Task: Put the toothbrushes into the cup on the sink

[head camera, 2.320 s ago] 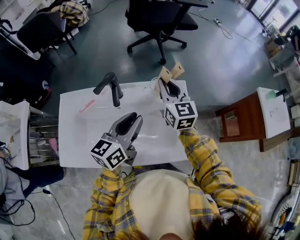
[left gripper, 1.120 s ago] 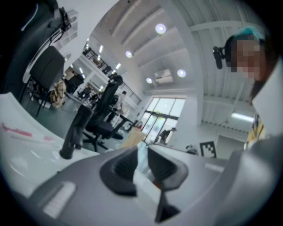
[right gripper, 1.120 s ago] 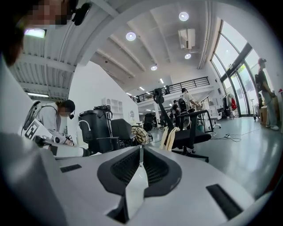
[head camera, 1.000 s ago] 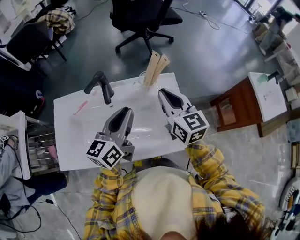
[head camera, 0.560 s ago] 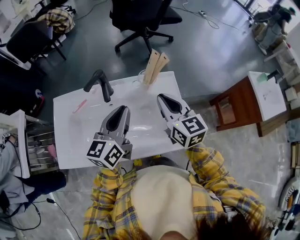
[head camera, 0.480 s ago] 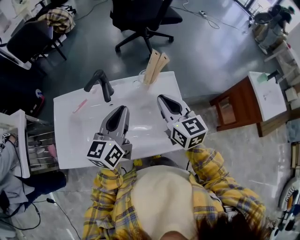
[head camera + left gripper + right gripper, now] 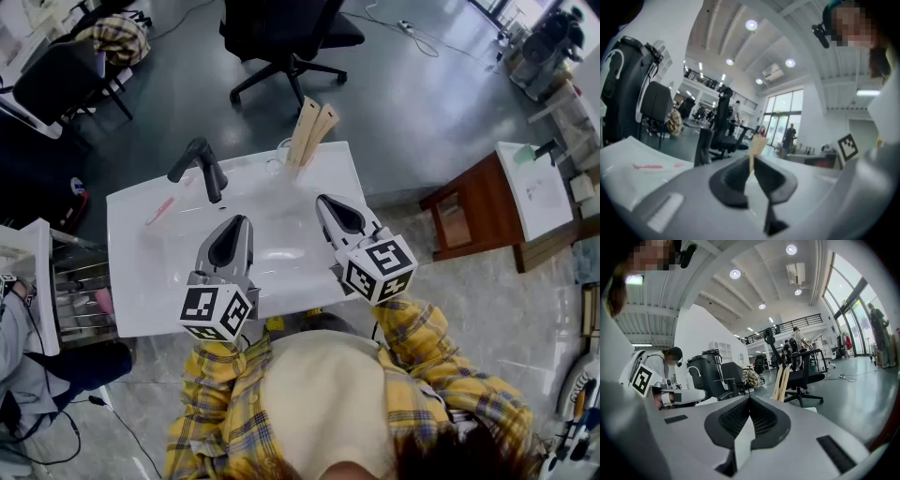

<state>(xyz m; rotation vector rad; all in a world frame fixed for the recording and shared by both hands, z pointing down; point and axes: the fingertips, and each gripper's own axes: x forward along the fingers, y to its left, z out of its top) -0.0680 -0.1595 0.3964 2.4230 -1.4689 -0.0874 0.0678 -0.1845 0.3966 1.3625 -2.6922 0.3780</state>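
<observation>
Since the earlier frames our right gripper (image 7: 324, 201) has drawn back from the cup and now hangs over the basin, well apart from it. Our left gripper (image 7: 234, 223) has rolled a little, and its jaws have just been closing on nothing.

The white sink (image 7: 141, 281) fills the middle of the head view, with the black faucet (image 7: 204, 167) at its far edge. Both grippers hover side by side above the bowl, pointing away from us. In each gripper view the jaw tips meet and only bare sink shows behind them, so we carry nothing in either.

The clear cup (image 7: 278, 159) stands at the back rim, just right of the faucet. Two tan toothbrushes (image 7: 312, 129) lean in it, their tops tilted to the right. We take those as delivered.

Smallest of all, a slim pink toothbrush (image 7: 159, 212) lies flat on the sink's left shelf, left of the faucet and well apart from the cup. We judge it to be the piece still outstanding. Our left gripper is the nearer one, but its jaws would have to spread again before they could take that thin, low handle.
</observation>
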